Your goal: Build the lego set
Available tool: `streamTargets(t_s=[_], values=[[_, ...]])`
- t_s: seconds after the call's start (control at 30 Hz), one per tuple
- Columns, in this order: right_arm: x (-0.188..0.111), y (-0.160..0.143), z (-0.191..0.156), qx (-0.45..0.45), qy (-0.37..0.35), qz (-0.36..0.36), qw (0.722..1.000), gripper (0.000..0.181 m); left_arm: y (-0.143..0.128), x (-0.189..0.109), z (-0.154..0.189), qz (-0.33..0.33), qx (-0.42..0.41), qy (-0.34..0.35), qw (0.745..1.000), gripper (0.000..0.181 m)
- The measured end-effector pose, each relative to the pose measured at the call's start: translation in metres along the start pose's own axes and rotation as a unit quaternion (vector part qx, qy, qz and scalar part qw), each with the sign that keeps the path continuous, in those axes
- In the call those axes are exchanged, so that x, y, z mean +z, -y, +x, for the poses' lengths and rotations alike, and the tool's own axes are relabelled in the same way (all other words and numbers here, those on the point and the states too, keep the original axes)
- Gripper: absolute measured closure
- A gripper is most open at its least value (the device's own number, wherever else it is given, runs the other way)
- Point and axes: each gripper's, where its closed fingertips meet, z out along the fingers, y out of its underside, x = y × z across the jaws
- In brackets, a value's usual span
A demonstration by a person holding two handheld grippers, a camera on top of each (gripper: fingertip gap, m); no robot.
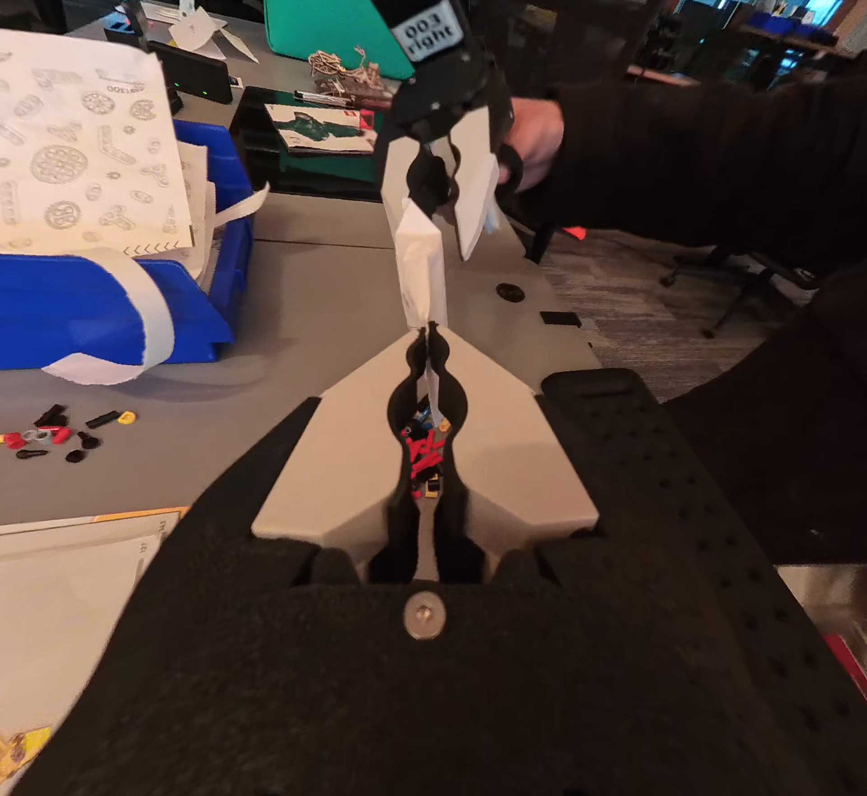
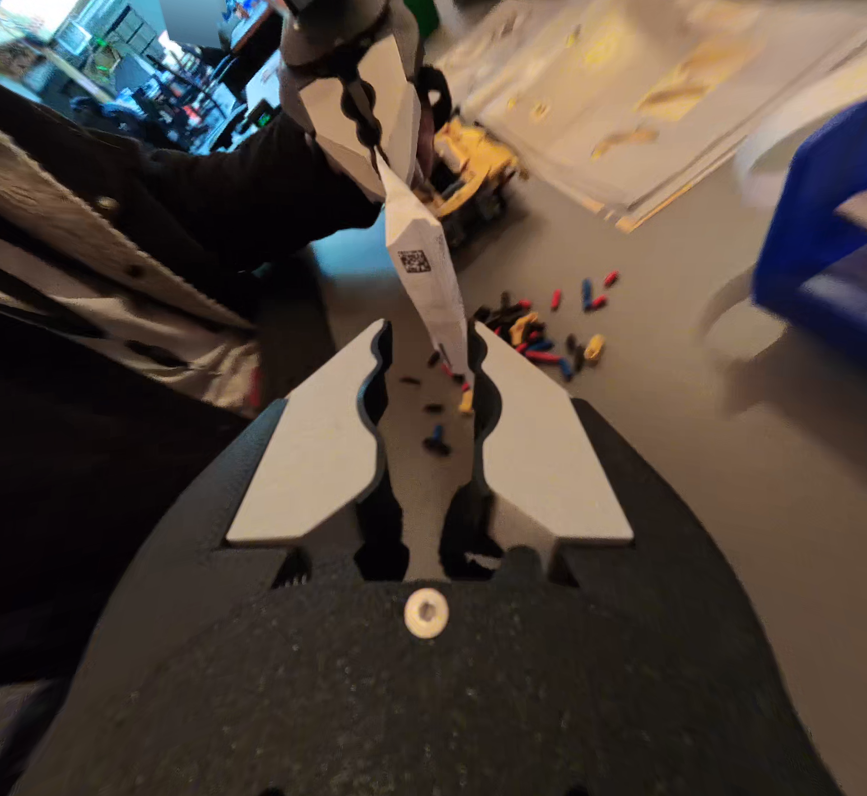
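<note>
Emptying a white paper parts bag (image 2: 424,266) looks like the current step, so build is early-to-mid by my read.

Near: left gripper (image 1: 428,331) is clamped tight on one end of the bag, fingers together on the paper. Right gripper (image 2: 429,351) has its fingers apart; the bag's other end hangs between them against one pad, not pinched as far as I can see.

Bag contents: can't tell if anything's left inside. It looks flat and twisted.

Below the bag, on the grey table (image 2: 657,398): loose pile of small pins/connectors (image 2: 539,341), red, blue, black, yellow, scattered, unsorted, not yet assembled. A second small cluster of red/black bits (image 1: 51,435) lies left of the bag in the left wrist view.

Just behind the bag: yellow/black partly built vehicle (image 2: 474,177), so some sub-assembly is done. How much remains can't be judged; it's blurred and half hidden.

Beyond the bag to the left: blue bin (image 1: 108,304) holding more white paper bags (image 1: 79,140) with part drawings, seemingly unopened, so plenty of steps left. Open instruction pages (image 2: 633,69) lie past the vehicle, blurred.
</note>
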Motion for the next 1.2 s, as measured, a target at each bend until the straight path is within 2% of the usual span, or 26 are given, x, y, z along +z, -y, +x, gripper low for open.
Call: streamTargets(t_s=[0.1, 0.17, 0.3, 0.33, 0.37, 0.47, 0.7, 0.83, 0.9, 0.97, 1.03, 1.13, 1.2], values=[[0.002, 0.014, -0.001, -0.09, -0.015, 0.095, 0.991, 0.155, -0.001, 0.002, 0.0, -0.003, -0.006, -0.014, 1.0, 0.181], [0.002, 0.021, -0.005, -0.113, -0.009, 0.123, 0.986, 0.166, -0.002, 0.006, -0.001, -0.009, -0.007, -0.015, 1.0, 0.181], [0.004, 0.013, 0.004, -0.081, -0.008, 0.102, 0.991, 0.171, -0.007, 0.009, -0.008, -0.028, -0.004, 0.005, 1.0, 0.18], [0.001, 0.015, 0.003, -0.076, -0.003, 0.111, 0.991, 0.18, -0.008, 0.009, -0.01, -0.031, -0.005, 0.011, 0.999, 0.177], [-0.003, 0.018, 0.004, -0.075, -0.002, 0.127, 0.989, 0.181, -0.009, 0.008, -0.012, -0.035, -0.004, 0.017, 0.999, 0.175], [-0.011, 0.019, 0.006, -0.075, -0.001, 0.153, 0.985, 0.181, -0.01, 0.006, -0.013, -0.036, -0.003, 0.022, 0.999, 0.175], [-0.005, 0.018, 0.003, -0.085, -0.002, 0.175, 0.981, 0.181, -0.011, 0.011, -0.02, -0.045, 0.001, 0.038, 0.998, 0.181], [0.002, 0.014, 0.007, -0.099, -0.024, 0.158, 0.982, 0.181, -0.016, 0.012, -0.021, -0.062, 0.021, 0.043, 0.997, 0.181], [-0.005, 0.015, 0.012, -0.086, -0.029, 0.171, 0.981, 0.181, -0.013, 0.009, -0.022, -0.05, 0.005, 0.037, 0.998, 0.181], [0.002, 0.023, 0.01, -0.071, -0.017, 0.187, 0.98, 0.181, -0.007, 0.016, -0.02, -0.037, -0.003, 0.032, 0.999, 0.181], [0.008, 0.025, 0.012, -0.073, -0.035, 0.167, 0.983, 0.181, -0.012, 0.022, -0.022, -0.064, 0.021, 0.046, 0.997, 0.181], [-0.006, 0.027, 0.016, -0.074, -0.043, 0.174, 0.981, 0.181, -0.005, 0.009, -0.027, -0.047, 0.005, 0.05, 0.998, 0.181], [-0.001, 0.028, 0.013, -0.072, -0.033, 0.17, 0.982, 0.181, -0.002, 0.009, -0.025, -0.042, 0.0, 0.047, 0.998, 0.181]])
